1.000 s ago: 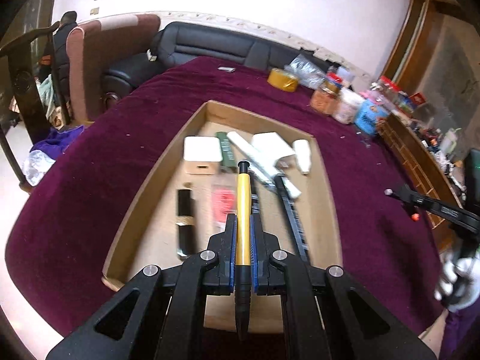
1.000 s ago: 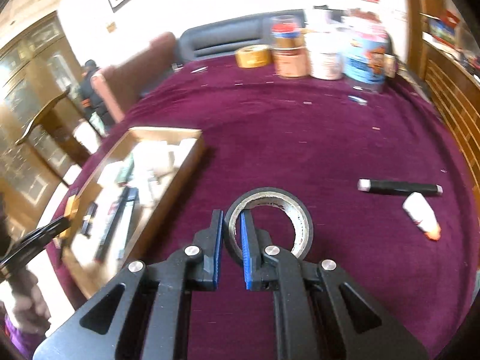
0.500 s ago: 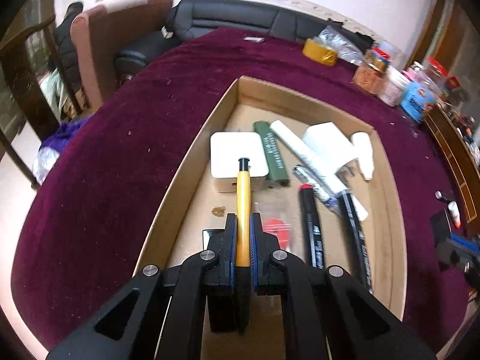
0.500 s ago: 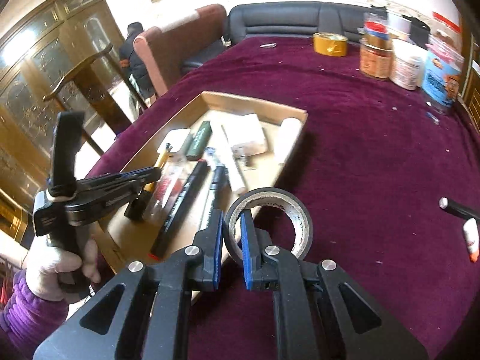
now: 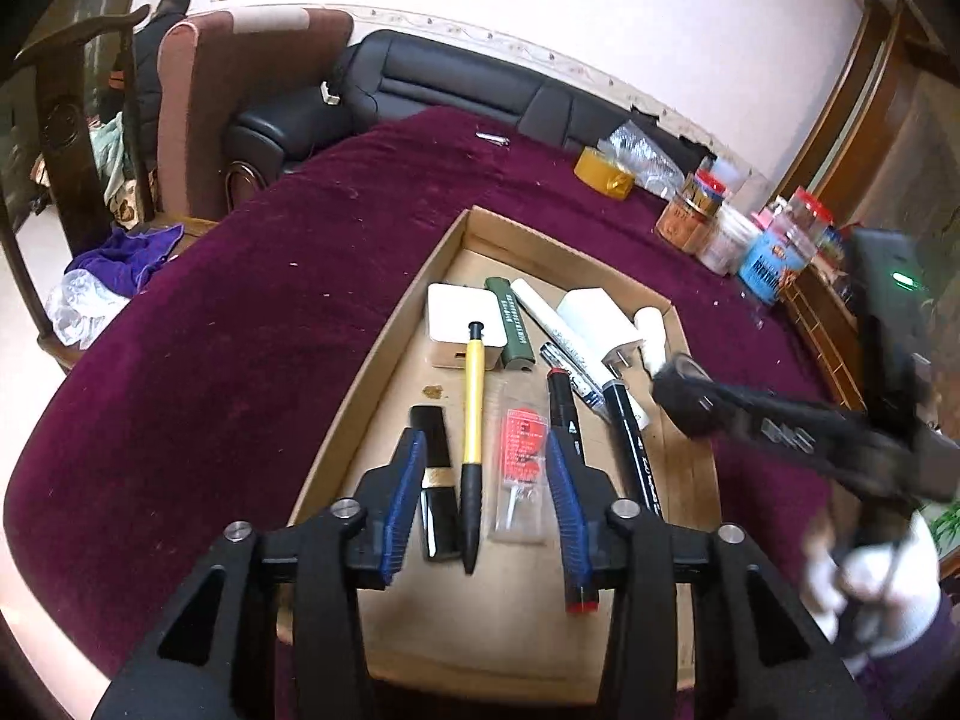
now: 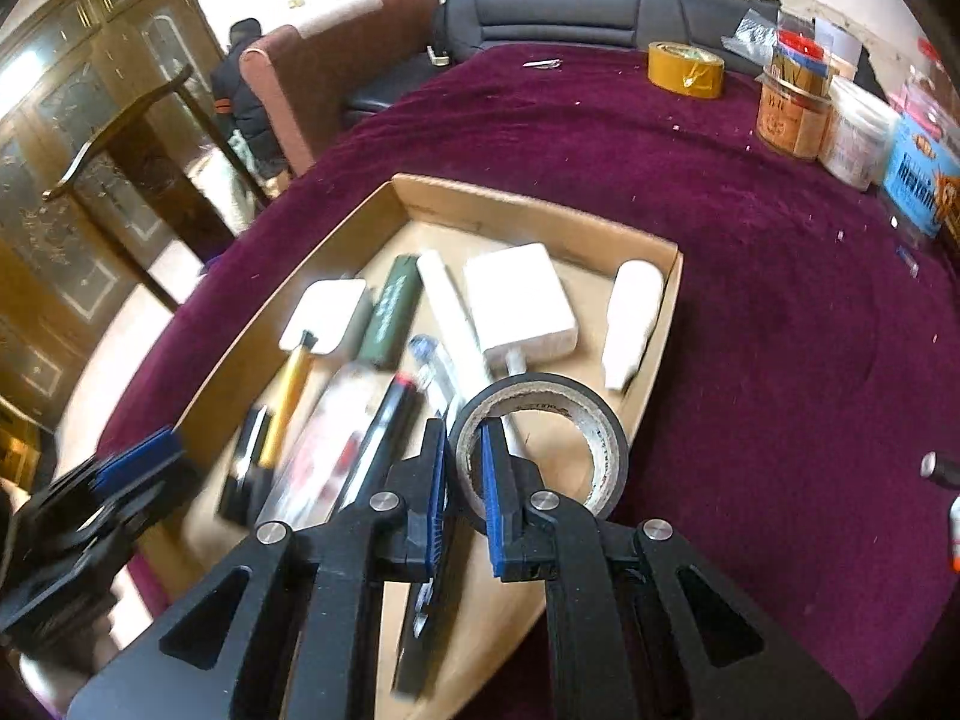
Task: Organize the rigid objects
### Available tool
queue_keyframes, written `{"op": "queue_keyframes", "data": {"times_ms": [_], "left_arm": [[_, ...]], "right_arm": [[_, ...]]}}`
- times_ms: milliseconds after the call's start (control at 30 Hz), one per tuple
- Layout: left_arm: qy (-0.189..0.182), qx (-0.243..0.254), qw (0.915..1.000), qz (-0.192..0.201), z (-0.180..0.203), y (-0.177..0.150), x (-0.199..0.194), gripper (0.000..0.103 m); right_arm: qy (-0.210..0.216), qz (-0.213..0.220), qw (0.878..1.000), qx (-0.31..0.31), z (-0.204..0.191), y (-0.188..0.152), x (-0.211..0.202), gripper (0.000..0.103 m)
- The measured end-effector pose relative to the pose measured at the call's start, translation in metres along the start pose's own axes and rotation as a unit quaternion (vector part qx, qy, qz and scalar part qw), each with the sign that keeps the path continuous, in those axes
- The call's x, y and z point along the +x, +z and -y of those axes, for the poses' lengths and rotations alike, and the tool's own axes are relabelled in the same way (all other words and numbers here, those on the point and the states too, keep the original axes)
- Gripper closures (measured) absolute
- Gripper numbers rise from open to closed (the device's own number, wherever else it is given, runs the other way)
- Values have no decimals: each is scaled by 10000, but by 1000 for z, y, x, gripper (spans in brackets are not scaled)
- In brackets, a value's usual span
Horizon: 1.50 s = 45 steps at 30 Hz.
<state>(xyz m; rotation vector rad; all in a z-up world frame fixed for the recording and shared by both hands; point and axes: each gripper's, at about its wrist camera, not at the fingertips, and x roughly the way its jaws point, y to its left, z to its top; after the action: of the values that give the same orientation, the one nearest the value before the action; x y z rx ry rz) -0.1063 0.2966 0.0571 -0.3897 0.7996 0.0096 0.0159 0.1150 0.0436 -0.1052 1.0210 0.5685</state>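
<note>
Left gripper (image 5: 480, 474) tilted down over the tray (image 5: 384, 372), jaws just opening, yellow pen (image 5: 473, 420) released; right gripper (image 6: 465, 468), apparently lower, clamped on tape roll (image 6: 576, 420).

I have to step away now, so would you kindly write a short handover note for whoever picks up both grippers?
Left gripper: open, its jaws have just been opening; the yellow pen lies between them in the cardboard tray, released.
Right gripper: shut on the wall of the black tape roll, held over the tray's near right part.
Done: the pen, markers, the white charger and other small items lie in the tray.
Left: set the tape roll down in the tray, then fetch the black stick and the small white piece on the purple cloth at the right.
</note>
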Motion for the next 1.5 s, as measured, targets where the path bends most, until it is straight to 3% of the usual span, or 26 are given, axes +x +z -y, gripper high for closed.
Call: {"op": "queue_keyframes", "data": {"times_ms": [100, 267, 400, 600, 767, 1067, 1500], "left_arm": [[-31, -74, 10000, 33, -6, -1, -5, 66], [66, -171, 9996, 220, -13, -5, -15, 65], [128, -320, 9990, 298, -20, -7, -17, 55], [240, -369, 9985, 340, -19, -12, -20, 54], [388, -155, 9979, 485, -2, -17, -29, 46], [470, 283, 9972, 509, 45, -30, -37, 45], [458, 852, 9948, 331, 111, -45, -34, 45]], "right_arm": [[-129, -141, 9998, 115, 4, 7, 15, 94], [69, -241, 9976, 643, 18, 6, 22, 92], [-9, -122, 9973, 723, 21, 5, 10, 81], [-206, 321, 9979, 514, 19, -5, -25, 59], [-769, 657, 9948, 123, 17, -26, -48, 59], [-1739, 1000, 9794, -227, 45, -69, -77, 60], [-2011, 1244, 9716, -51, 89, -94, -105, 57]]}}
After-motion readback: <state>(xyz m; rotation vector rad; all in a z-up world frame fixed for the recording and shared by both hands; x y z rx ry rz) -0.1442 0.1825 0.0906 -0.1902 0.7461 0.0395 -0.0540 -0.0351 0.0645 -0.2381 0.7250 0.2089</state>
